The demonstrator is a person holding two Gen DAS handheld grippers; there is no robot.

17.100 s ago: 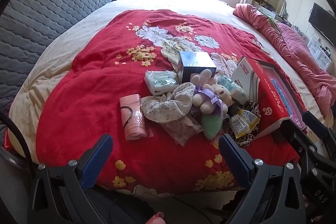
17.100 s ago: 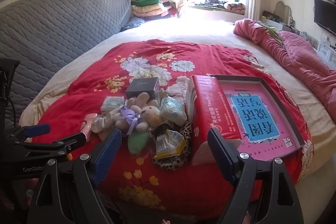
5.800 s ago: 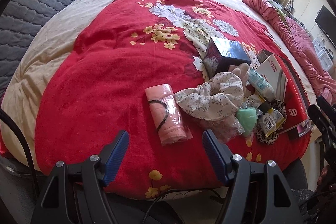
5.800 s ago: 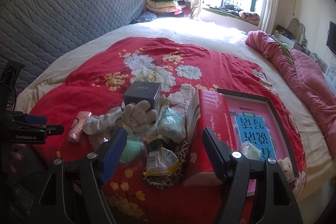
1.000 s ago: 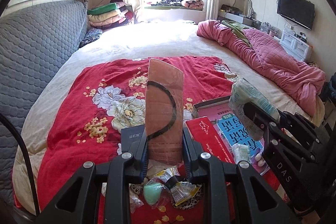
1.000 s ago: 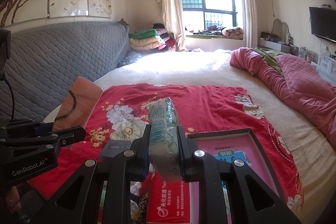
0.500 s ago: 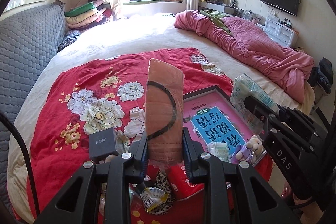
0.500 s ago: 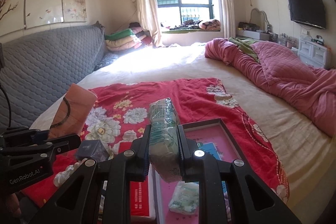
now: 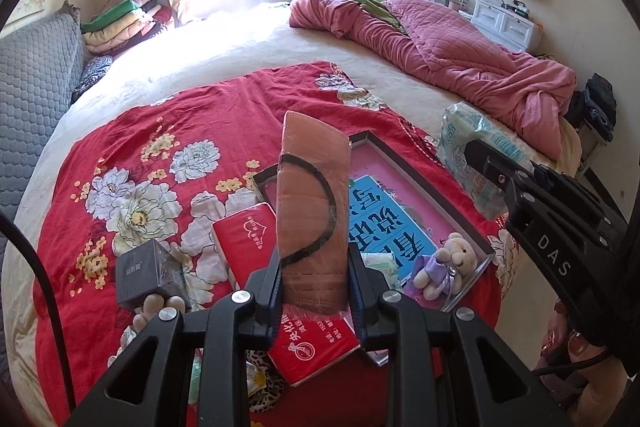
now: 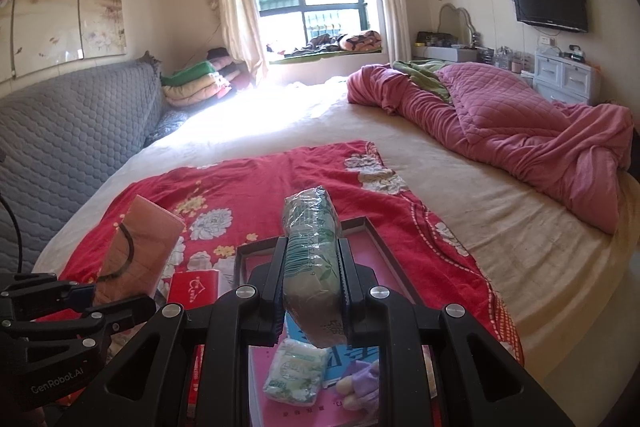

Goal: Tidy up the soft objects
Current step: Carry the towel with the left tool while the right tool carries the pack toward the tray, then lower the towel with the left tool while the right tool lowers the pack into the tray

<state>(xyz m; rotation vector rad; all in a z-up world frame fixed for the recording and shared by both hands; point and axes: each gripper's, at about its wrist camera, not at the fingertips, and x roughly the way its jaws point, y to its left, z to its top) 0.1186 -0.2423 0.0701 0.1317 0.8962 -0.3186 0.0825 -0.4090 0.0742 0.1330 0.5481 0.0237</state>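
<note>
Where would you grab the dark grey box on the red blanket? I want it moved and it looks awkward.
Grip the dark grey box across two opposite upright faces, coming down from above: it sits upright, its flat top is exposed, and a plush toy crowds its near edge.

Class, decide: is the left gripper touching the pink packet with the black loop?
Touching. The left wrist view shows both fingers of the left gripper pressed against the sides of the pink packet, holding it upright.
</note>
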